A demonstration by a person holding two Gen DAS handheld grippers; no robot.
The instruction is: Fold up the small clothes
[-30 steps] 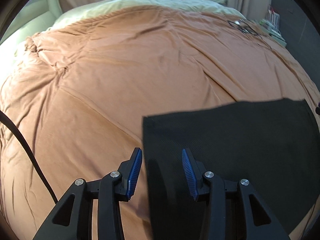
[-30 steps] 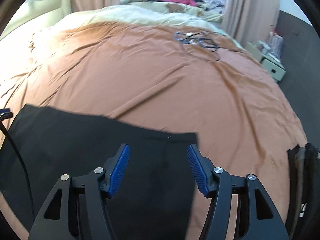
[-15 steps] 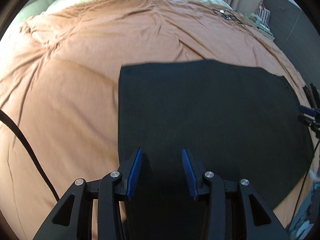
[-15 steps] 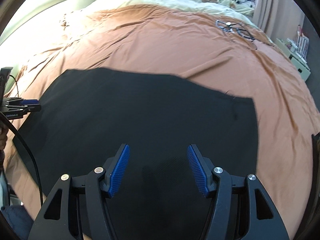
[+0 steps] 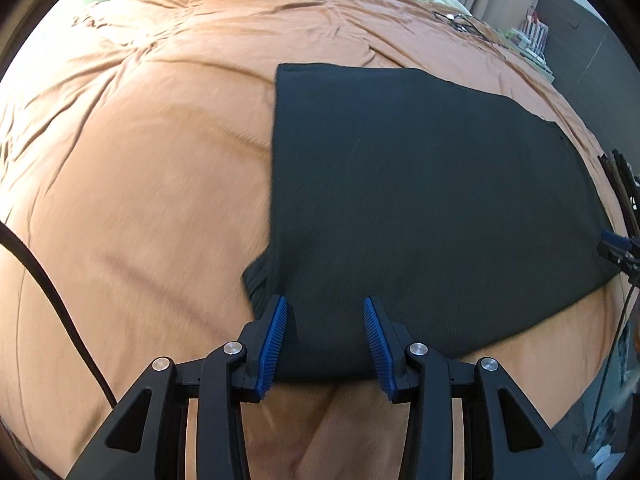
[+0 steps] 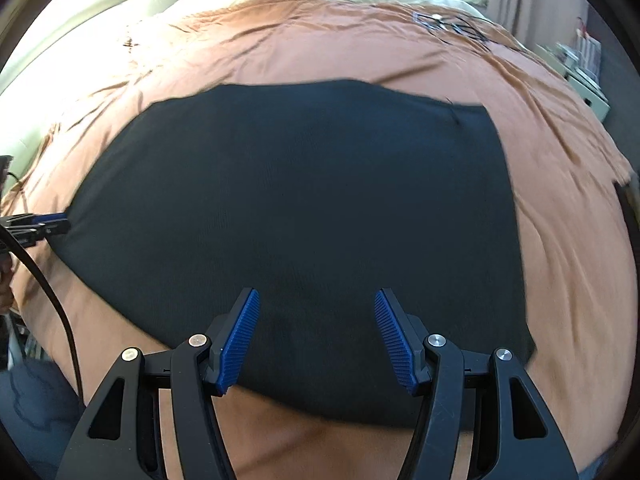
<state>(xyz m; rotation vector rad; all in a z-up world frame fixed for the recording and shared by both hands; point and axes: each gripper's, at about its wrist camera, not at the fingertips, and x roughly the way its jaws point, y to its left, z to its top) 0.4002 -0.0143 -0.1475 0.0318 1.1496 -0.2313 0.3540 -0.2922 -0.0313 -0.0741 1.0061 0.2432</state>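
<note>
A black garment point(image 5: 420, 200) lies spread flat on the orange bedspread point(image 5: 140, 160); it also shows in the right wrist view point(image 6: 300, 208). A small bunched fold sticks out at its near left edge point(image 5: 260, 276). My left gripper point(image 5: 325, 340) is open and empty, just above the garment's near left edge. My right gripper point(image 6: 316, 336) is open and empty, over the garment's near edge toward the right. Each gripper's tip shows at the edge of the other's view.
A black cable point(image 5: 52, 296) trails at the left. Tangled wires point(image 6: 452, 26) lie at the bed's far right. A dark pile point(image 6: 628, 204) sits at the bed's right edge. Pale bedding and curtains are beyond; a shelf point(image 6: 584, 64) stands right.
Both grippers have drawn back toward the near edge of the bed. The garment now lies flat, farther forward in both views, with a small fold at its near left.
</note>
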